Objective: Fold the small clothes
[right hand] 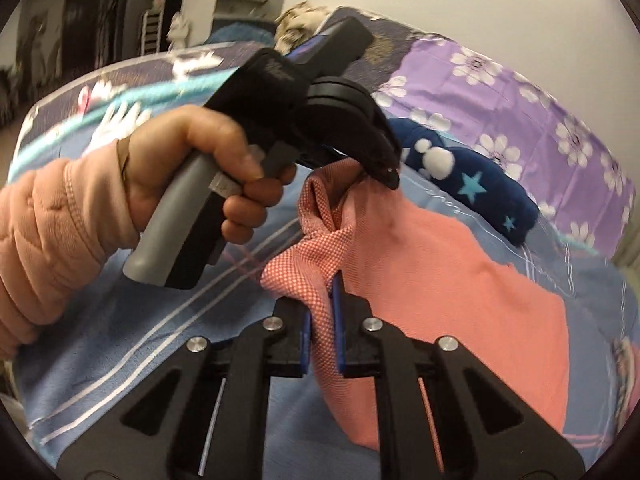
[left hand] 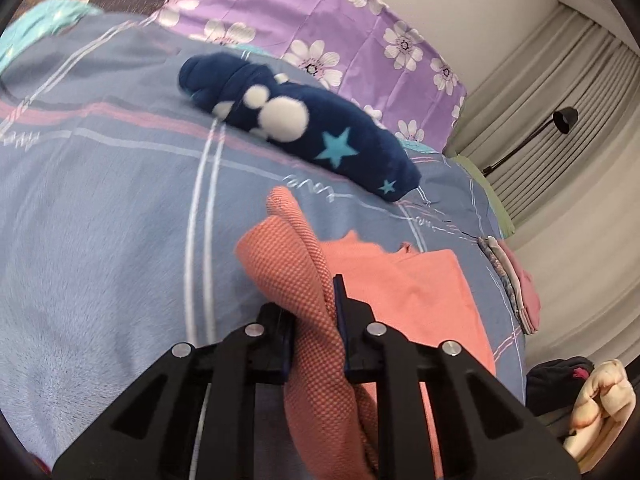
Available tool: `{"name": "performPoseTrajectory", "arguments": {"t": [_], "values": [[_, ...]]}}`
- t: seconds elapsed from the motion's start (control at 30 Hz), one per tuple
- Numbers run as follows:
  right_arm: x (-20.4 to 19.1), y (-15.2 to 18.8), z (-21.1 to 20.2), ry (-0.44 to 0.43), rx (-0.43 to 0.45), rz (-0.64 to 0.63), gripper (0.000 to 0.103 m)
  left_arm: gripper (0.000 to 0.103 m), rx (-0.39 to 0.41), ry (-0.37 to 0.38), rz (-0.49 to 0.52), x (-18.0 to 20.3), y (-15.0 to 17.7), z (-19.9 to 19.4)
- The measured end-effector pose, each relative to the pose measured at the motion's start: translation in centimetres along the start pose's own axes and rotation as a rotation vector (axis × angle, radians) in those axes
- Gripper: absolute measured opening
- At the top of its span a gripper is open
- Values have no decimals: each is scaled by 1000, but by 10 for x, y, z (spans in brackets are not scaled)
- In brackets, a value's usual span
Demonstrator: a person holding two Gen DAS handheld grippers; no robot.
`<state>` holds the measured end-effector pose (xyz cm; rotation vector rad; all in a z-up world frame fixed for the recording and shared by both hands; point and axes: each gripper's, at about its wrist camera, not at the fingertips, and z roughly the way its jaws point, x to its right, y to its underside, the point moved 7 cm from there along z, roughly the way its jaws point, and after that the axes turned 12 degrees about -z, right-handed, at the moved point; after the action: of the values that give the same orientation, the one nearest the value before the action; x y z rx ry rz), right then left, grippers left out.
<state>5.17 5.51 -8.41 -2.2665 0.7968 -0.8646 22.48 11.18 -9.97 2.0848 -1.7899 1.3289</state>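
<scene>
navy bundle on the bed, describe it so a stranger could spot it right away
On the blue checked bedspread, look just below the purple flowered pillow. The navy bundle lies there, rolled up beyond the pink garment; only it bears white dots and turquoise stars.

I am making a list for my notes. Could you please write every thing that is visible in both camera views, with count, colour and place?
salmon garment: one, salmon-pink, on the bedsheet, one end lifted and pinched by both grippers.
navy fleece item: one, dark blue with white dots and teal stars, rolled, beyond the garment.
bedsheet: one, grey-blue with white and pink lines, under everything.
floral cover: one, purple with white flowers, behind the fleece.
folded stack: one, pink and patterned, at the bed's right edge.
curtain: one, pale grey, far right.
lamp: one, black, before the curtain.
left gripper: black, fingers shut on the garment.
right gripper: black, blue pads, shut on the garment.
hand: one, pink sleeve, holding the left gripper's handle.
</scene>
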Motion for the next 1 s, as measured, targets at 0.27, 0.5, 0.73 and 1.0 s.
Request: {"name": "performPoseTrajectory", "arguments": {"t": [0.27,0.5,0.73,1.0], "values": [[71,36,-37,-23,43,242,7,17,8,-42,84,75,3,18],[129,91,-63,-22,77,423,4,12,-2,-104,193,145,23,54],[176,152,-79,-58,119,627,4,12,-54,-163,347,214,55,101],[200,215,-82,-139,126,827,4,12,-121,-244,421,245,90,157]]}}
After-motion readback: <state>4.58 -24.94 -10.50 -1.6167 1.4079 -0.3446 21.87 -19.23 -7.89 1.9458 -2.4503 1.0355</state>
